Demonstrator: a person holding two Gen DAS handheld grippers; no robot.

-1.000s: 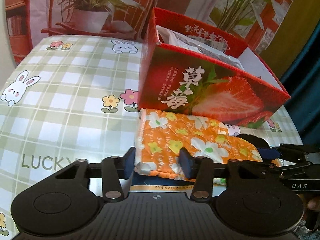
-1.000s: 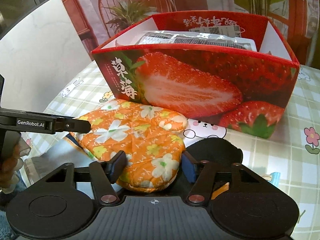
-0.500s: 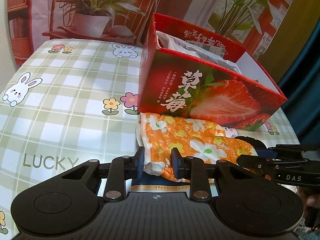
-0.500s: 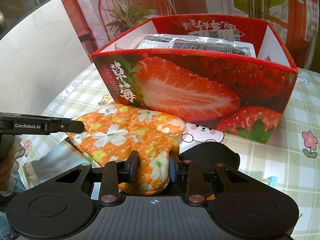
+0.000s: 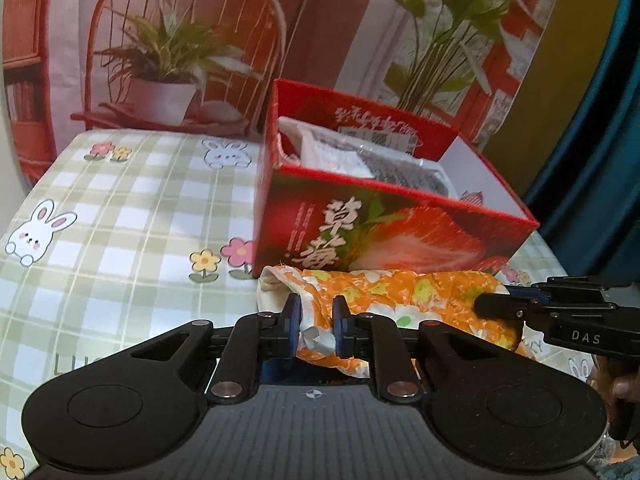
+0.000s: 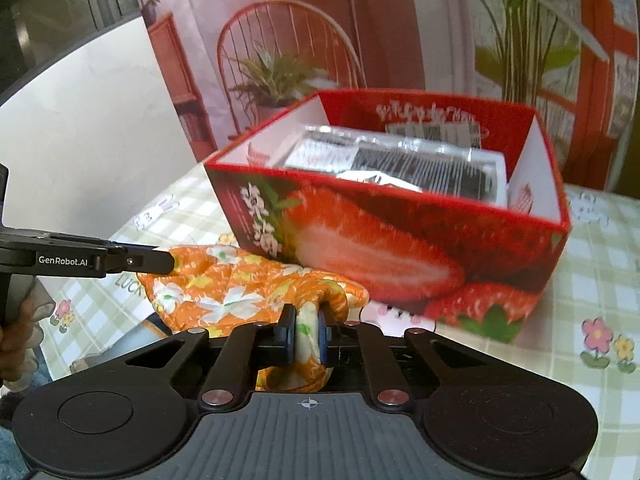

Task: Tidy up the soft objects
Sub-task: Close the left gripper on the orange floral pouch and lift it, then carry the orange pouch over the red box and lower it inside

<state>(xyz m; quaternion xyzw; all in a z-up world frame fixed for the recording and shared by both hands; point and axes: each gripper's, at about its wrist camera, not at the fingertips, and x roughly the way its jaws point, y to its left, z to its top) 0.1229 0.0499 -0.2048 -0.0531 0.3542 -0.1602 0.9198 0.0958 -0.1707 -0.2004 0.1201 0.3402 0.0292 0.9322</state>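
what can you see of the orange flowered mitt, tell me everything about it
The orange mitt looks like quilted cloth, printed with white and yellow flowers and lined in pale fabric that shows at its open cuff. It lies stretched sideways just in front of the red strawberry box, over the checked tablecloth. The left gripper is shut on its cuff end and the right gripper is shut on a bunched fold at the other end. Whether its underside touches the cloth cannot be told.

**Setting: home living or dining room**

Table under a checked tablecloth (image 5: 120, 208) with bunny and flower prints; red spindle-back chair (image 5: 180, 40); potted plant (image 5: 168, 80); wooden bookshelf (image 6: 176, 80); teal curtain (image 5: 600, 160); window (image 6: 60, 0).
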